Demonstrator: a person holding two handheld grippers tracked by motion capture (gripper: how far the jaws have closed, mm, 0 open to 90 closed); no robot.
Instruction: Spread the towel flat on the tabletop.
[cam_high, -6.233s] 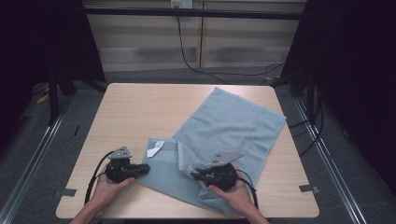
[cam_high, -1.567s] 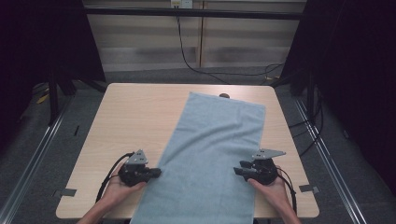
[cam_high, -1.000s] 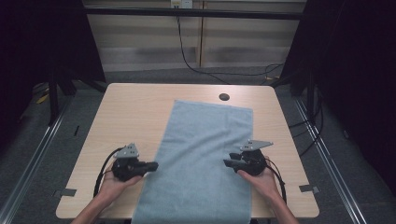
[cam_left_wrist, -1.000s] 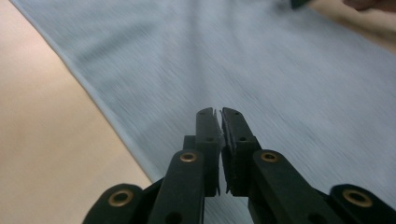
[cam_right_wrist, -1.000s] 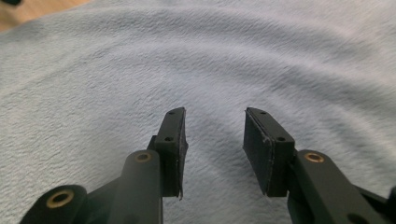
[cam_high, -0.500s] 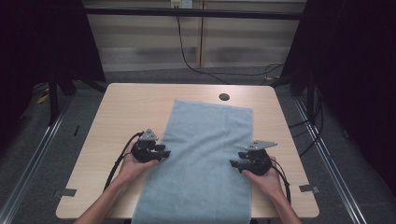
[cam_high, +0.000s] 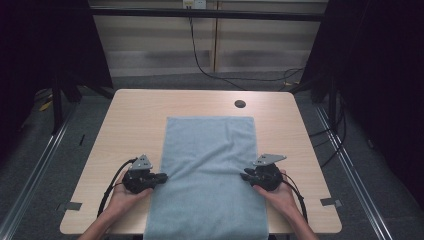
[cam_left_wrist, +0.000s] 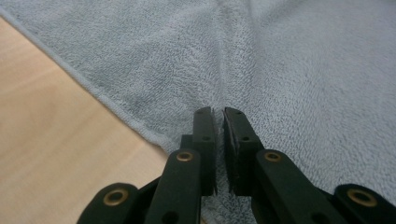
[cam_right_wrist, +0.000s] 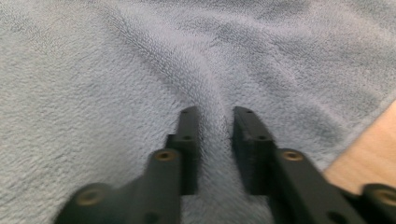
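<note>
Blue-grey towel (cam_high: 210, 170) lies flat along the wooden table (cam_high: 130, 115), its left edge pinched by the left gripper (cam_left_wrist: 219, 119), the right gripper (cam_right_wrist: 212, 116) slightly spread around a ridge of its pile.

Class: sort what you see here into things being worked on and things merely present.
In use: pale blue-grey terry towel; left gripper, pinching a towel ridge; right gripper, straddling another ridge.

Merely present: light wooden table; its dark round hole.
</note>
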